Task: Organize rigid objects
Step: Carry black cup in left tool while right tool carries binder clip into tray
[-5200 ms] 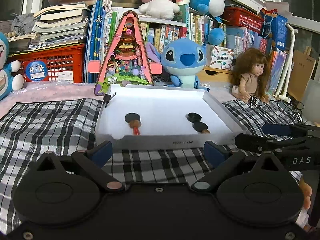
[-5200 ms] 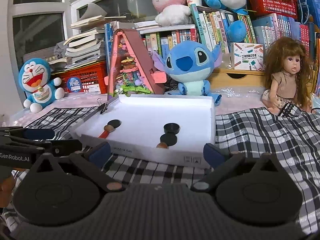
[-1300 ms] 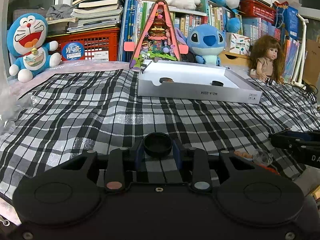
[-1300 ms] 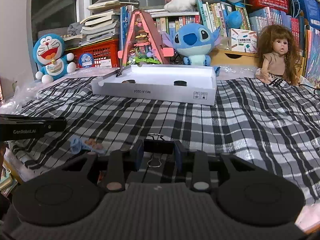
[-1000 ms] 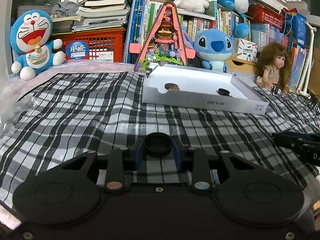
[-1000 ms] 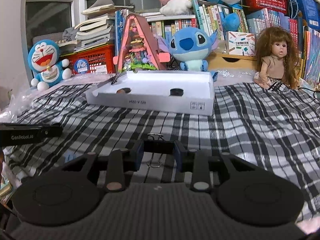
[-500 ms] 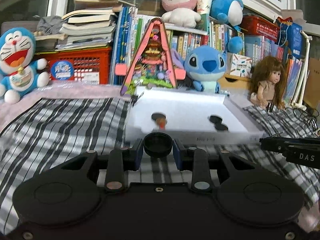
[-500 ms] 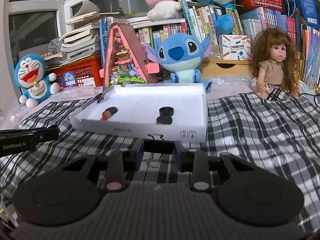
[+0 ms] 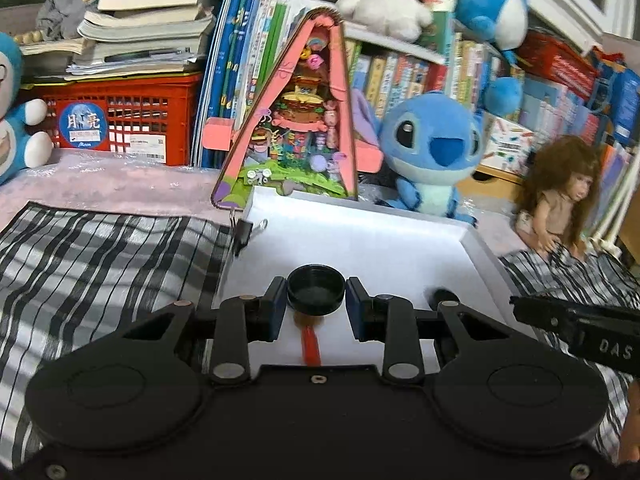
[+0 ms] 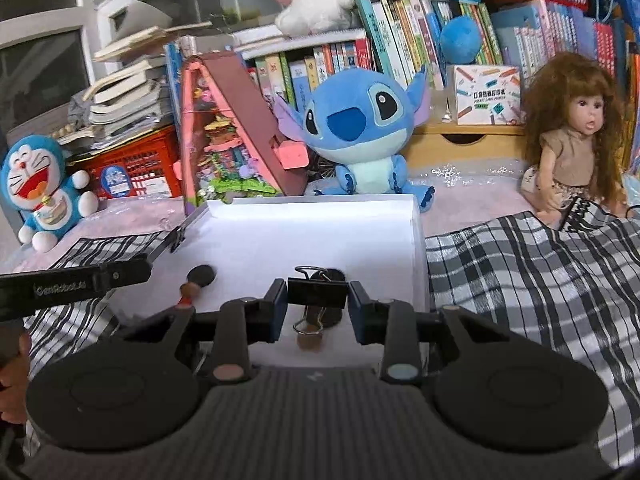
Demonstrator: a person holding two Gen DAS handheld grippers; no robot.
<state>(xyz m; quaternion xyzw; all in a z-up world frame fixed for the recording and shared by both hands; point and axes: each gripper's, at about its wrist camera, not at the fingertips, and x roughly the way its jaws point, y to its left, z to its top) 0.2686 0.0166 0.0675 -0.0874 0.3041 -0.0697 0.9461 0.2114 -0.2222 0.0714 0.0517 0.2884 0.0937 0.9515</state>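
Black cap (image 9: 316,291) pinched by left hand-held gripper (image 9: 316,304), right hand-held gripper (image 10: 318,300) pinching one binder clip (image 10: 317,293).

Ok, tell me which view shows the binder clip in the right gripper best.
The right wrist view: the binder clip sits centred between the right gripper pads, wire handles visible. The left wrist view shows only that gripper's side, not the clip.

Left wrist view: the black cap (image 9: 316,291) covers the head of the red-handled item (image 9: 311,346) in the white tray (image 9: 360,236), and the tray's near wall is hidden behind the tool body. The Doraemon plush (image 9: 16,120) is cut off by the left edge. Right wrist view: the binder clip (image 10: 317,293) screens most of a dark round piece (image 10: 334,276) in the tray; what it is cannot be told.
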